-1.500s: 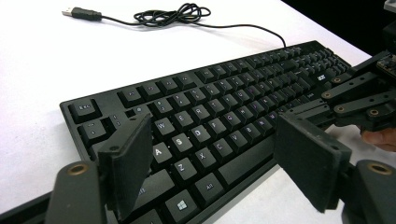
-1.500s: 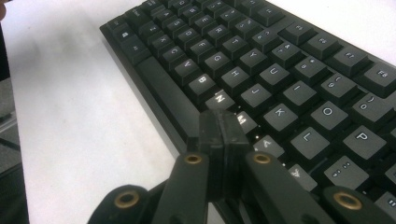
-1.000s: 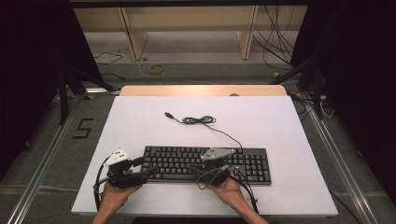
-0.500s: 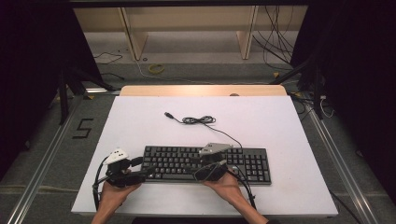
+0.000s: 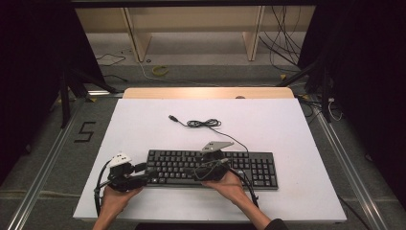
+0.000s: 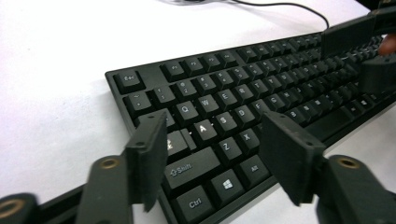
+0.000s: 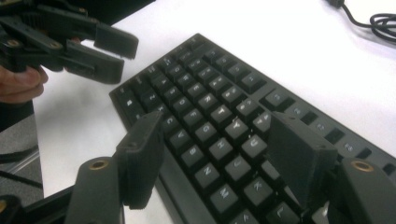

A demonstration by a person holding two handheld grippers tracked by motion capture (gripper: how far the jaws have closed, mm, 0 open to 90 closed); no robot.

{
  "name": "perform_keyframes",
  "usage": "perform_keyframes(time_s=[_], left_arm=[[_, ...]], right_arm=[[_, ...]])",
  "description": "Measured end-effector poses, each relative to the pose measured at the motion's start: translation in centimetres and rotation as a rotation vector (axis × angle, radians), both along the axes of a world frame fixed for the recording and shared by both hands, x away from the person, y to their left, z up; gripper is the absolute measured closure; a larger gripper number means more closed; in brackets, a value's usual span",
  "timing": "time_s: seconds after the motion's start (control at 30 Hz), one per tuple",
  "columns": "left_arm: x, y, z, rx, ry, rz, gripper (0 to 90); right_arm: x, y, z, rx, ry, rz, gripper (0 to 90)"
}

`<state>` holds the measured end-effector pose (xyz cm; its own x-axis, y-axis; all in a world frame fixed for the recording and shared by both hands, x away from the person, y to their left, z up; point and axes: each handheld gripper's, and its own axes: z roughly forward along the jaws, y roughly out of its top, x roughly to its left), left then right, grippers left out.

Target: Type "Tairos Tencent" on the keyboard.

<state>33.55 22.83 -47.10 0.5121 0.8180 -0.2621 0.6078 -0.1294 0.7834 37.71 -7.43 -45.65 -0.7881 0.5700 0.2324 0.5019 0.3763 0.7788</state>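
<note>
Tongs, high view: left gripper (image 5: 143, 177) sits at the keyboard (image 5: 210, 167)'s left end; right gripper (image 5: 213, 165) hovers over its middle, both released.
Keyboard place: near edge of the white table (image 5: 143, 120), its cable (image 5: 203, 123) coiled behind.
Left gripper view: jaws, just narrowing, straddle the Shift corner (image 6: 189, 168), pads not pressing.
Right gripper view: jaws just spread wide above the letter keys (image 7: 219, 140), nothing gripped.
Meaning: right let go; left seems to be starting its own grasp.

Keyboard (image 5: 210, 168) is blocking the table's (image 5: 287, 124) near strip; coiled cable (image 5: 203, 123) is lying behind it. Wide white room is staying open left, right and far back.
</note>
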Motion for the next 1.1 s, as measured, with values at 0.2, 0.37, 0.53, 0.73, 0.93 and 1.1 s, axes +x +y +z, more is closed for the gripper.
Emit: perform_keyframes(time_s=[0.2,0.37,0.53,0.73,0.93,1.1], left_arm=[[0.2,0.0,-0.4,0.021,0.02,0.002,54.5],[0.3,0.0,-0.5,0.049,0.026,0.002,66.4],[0.3,-0.2,-0.6,0.075,0.035,-0.005,79.0],[0.3,-0.4,-0.7,0.106,0.035,-0.017,88.9],[0.5,-0.5,-0.7,0.109,0.043,-0.016,89.0],[0.6,-0.5,-0.8,0.114,0.054,-0.019,89.0]], right_arm=[[0.7,0.6,0.1,-0.009,-0.003,-0.009,46.8],[1.0,1.2,0.0,-0.026,-0.009,-0.012,65.0],[1.3,2.0,-0.2,-0.045,-0.015,-0.012,78.6],[1.7,3.3,-0.6,-0.074,-0.017,-0.004,90.0],[2.1,4.2,-1.0,-0.104,-0.01,-0.005,90.0],[2.4,4.8,-1.4,-0.119,-0.003,-0.014,90.0]])
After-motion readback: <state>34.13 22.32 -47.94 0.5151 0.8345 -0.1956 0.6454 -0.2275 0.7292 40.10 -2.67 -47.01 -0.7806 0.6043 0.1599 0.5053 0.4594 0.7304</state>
